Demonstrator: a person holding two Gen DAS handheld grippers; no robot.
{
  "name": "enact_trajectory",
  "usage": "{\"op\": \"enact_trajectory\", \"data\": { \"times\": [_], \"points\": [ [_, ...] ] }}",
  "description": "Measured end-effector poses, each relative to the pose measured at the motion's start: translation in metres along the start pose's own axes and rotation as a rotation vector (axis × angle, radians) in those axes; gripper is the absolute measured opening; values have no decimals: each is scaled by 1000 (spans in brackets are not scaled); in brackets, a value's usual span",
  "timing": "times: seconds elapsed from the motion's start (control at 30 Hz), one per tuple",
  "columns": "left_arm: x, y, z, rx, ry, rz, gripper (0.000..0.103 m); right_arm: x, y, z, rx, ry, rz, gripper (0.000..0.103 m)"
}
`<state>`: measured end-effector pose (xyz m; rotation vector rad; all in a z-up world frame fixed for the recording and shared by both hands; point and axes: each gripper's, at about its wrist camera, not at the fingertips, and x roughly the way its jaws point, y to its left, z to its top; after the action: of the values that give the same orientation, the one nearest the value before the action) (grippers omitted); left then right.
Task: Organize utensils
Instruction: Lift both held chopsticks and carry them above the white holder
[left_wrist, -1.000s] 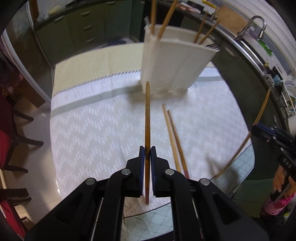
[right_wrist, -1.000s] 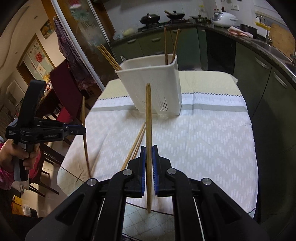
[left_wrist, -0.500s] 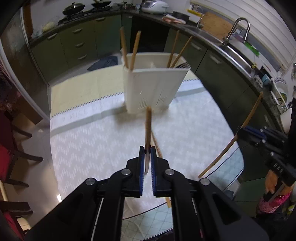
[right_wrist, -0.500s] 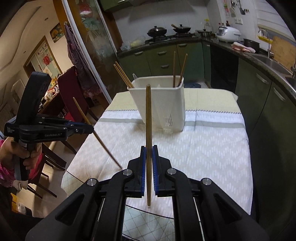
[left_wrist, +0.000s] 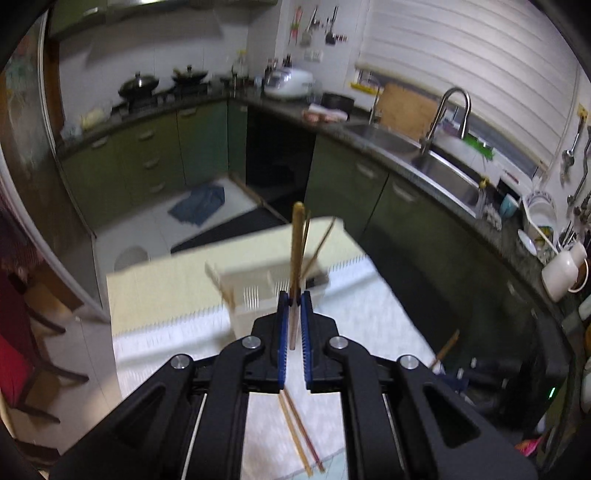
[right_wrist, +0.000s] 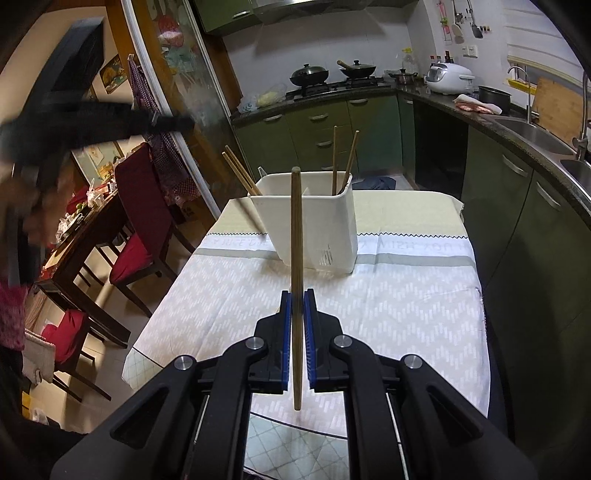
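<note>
Tablecloth (right_wrist: 406, 295) covers the table; the white utensil holder (right_wrist: 314, 225) stands on it, chopsticks inside. Left gripper (left_wrist: 294, 295), blurred above the holder, pinches an upright chopstick (left_wrist: 296, 251). Right gripper (right_wrist: 297, 293), further back, clamps another chopstick (right_wrist: 296, 236).

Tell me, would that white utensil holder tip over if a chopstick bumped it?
Possibly. The white utensil holder looks like thin plastic, tall for its base, so probably light. It holds only a few chopsticks, adding little weight. The tablecloth beneath might let it slide rather than tip.
</note>
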<state>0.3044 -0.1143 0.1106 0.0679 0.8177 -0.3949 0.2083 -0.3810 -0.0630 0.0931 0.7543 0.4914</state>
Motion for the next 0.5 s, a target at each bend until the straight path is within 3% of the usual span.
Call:
{"op": "enact_trajectory", "data": {
  "times": [0.27, 0.5],
  "points": [
    [6, -10, 46, 14, -84, 68, 6, -7, -8, -5, 4, -3, 8, 7],
    [44, 4, 49, -4, -35, 125, 6, -11, -12, -5, 10, -11, 16, 8]
  ]
}}
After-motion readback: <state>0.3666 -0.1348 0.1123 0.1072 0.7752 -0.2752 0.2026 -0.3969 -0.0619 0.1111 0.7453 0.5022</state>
